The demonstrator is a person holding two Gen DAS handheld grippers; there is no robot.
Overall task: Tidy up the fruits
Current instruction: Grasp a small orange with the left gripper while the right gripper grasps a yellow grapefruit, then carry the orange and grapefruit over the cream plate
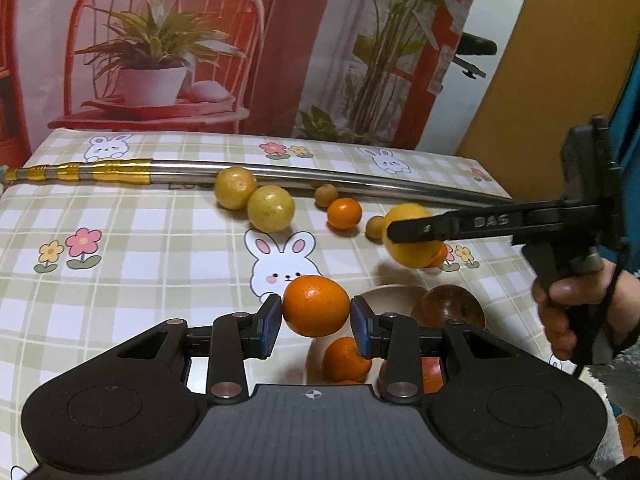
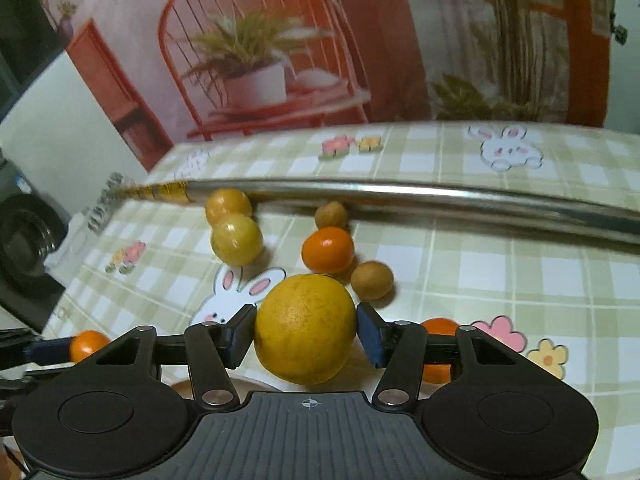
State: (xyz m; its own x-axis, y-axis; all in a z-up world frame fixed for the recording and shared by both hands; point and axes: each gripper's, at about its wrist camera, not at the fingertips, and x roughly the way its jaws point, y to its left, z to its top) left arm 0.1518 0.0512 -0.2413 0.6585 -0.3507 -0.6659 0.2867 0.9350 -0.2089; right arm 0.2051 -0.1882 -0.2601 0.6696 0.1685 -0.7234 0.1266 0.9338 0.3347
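My left gripper (image 1: 316, 320) is shut on an orange tangerine (image 1: 316, 300), held just over a pale bowl (image 1: 384, 291) at the near right. In the bowl lie another tangerine (image 1: 346, 358) and a reddish-brown round fruit (image 1: 448, 308). My right gripper (image 2: 306, 334) is shut on a large yellow citrus fruit (image 2: 306, 320), both blue pads pressing its sides. From the left wrist view, that gripper (image 1: 412, 232) carries the yellow fruit (image 1: 408, 254) above the cloth, just beyond the bowl.
On the checked bunny tablecloth (image 1: 140, 240) lie two yellow-green fruits (image 1: 271, 209), a small tangerine (image 1: 344, 213) and two little brown fruits (image 1: 325, 195). One more tangerine (image 2: 438, 326) sits by my right fingers. A long metal pole (image 1: 280, 172) crosses the back. A person's hand (image 1: 560, 312) grips the right handle.
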